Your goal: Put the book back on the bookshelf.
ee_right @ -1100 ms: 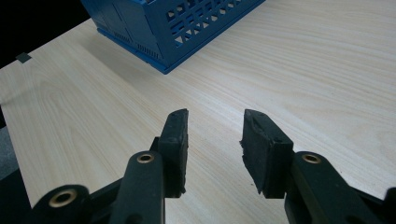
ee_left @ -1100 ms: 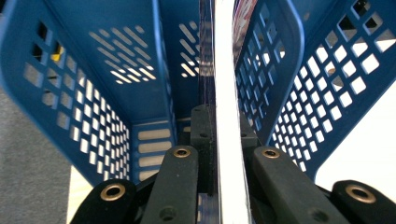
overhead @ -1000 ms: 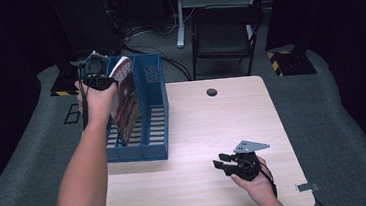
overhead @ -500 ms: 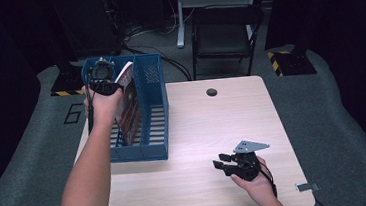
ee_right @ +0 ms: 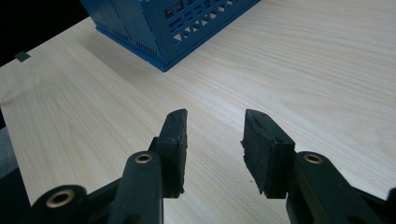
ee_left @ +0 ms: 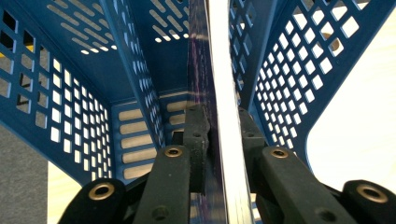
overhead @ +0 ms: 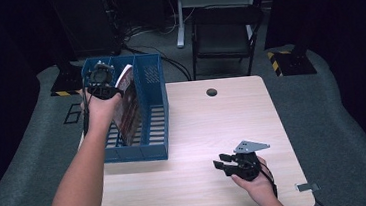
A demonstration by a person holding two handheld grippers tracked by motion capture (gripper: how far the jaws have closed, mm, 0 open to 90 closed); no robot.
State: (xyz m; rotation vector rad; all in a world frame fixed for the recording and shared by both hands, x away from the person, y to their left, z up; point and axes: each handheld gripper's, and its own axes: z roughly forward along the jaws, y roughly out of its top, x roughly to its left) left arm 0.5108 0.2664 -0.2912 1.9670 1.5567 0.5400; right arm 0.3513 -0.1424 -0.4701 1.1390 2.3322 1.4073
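Two pads (ee_left: 196,140) flanking book (ee_left: 219,93) edge

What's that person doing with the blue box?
The person is putting a thin book into a blue slotted file rack at the left of the wooden table. The left gripper has the book's edge between its jaws, which have just been opening a little. The book leans inside the rack's middle slot. The right gripper rests open over bare table, holding nothing.

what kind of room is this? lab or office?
Most likely a lab or recording studio, not an office: dark walls around a lone wooden table, loose cables on the floor, yellow-black hazard tape, and a folding chair pushed back.
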